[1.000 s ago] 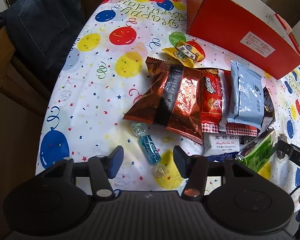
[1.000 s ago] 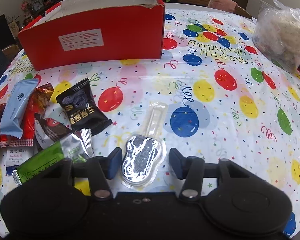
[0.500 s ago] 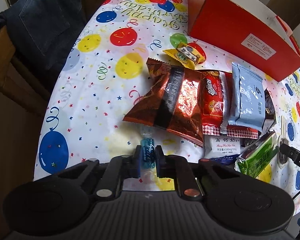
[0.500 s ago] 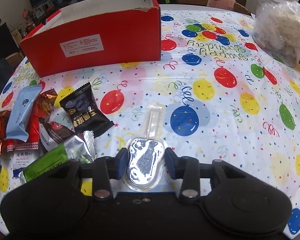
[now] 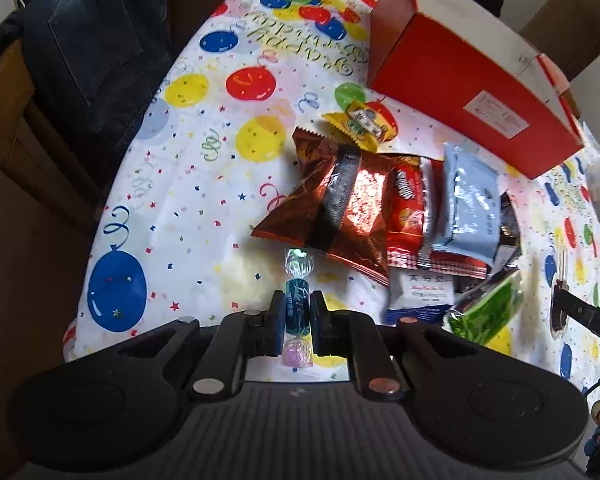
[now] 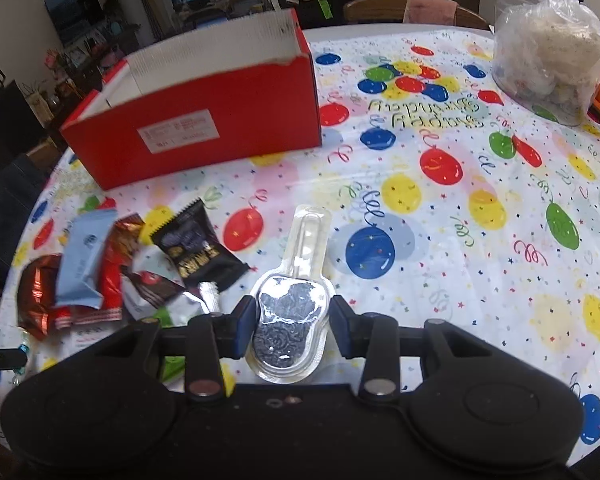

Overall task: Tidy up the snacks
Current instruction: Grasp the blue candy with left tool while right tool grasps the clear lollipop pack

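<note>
Snacks pile [image 5: 400, 216] mid-cloth — left hand-held gripper [image 5: 297, 314] pinches candy [image 5: 298, 300] near the edge, right hand-held gripper [image 6: 292, 320] clasps blister pack [image 6: 290, 320].

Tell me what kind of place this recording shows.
Probably a home dining area: a table with a birthday-balloon tablecloth, wooden chairs around it, and cluttered shelves behind the red box.

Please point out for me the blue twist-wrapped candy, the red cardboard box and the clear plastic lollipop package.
blue twist-wrapped candy [image 5: 298, 309]: left wrist view, blue middle section.
red cardboard box [image 6: 204, 128]: right wrist view, front wall near white label.
clear plastic lollipop package [image 6: 290, 320]: right wrist view, wide silvery head.
</note>
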{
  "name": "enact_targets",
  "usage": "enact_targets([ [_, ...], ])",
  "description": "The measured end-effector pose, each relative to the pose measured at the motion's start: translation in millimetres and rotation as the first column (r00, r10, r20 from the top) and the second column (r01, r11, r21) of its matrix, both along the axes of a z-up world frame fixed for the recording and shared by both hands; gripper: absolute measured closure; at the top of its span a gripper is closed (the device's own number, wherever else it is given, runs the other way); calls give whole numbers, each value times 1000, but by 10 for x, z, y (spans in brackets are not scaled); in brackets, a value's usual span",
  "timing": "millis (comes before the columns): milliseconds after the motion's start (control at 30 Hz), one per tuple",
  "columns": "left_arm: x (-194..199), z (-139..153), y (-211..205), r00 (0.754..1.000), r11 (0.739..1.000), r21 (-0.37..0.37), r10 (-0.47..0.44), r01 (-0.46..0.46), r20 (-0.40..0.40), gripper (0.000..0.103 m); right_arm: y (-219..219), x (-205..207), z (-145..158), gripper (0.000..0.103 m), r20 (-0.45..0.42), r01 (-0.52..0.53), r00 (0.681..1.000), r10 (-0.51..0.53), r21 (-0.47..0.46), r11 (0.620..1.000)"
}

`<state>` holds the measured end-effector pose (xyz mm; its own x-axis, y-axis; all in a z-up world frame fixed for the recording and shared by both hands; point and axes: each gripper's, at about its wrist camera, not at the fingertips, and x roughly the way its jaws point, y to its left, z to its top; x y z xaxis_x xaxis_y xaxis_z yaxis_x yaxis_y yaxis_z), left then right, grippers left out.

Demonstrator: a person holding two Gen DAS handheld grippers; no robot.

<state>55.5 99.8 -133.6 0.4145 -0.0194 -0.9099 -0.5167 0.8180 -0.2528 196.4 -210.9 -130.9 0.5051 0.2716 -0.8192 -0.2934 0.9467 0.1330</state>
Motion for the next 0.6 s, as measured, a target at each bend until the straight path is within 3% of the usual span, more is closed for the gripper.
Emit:
enact_targets([
  [233,-50,144,-51,999,999,11,-32,32,34,95,24,-76,194,64,28,-23,999,22,37,999],
  [600,-81,-67,-17,999,998,-55,-15,13,-40,95,16,-169,241,64,32,-32,999,30,59,998],
])
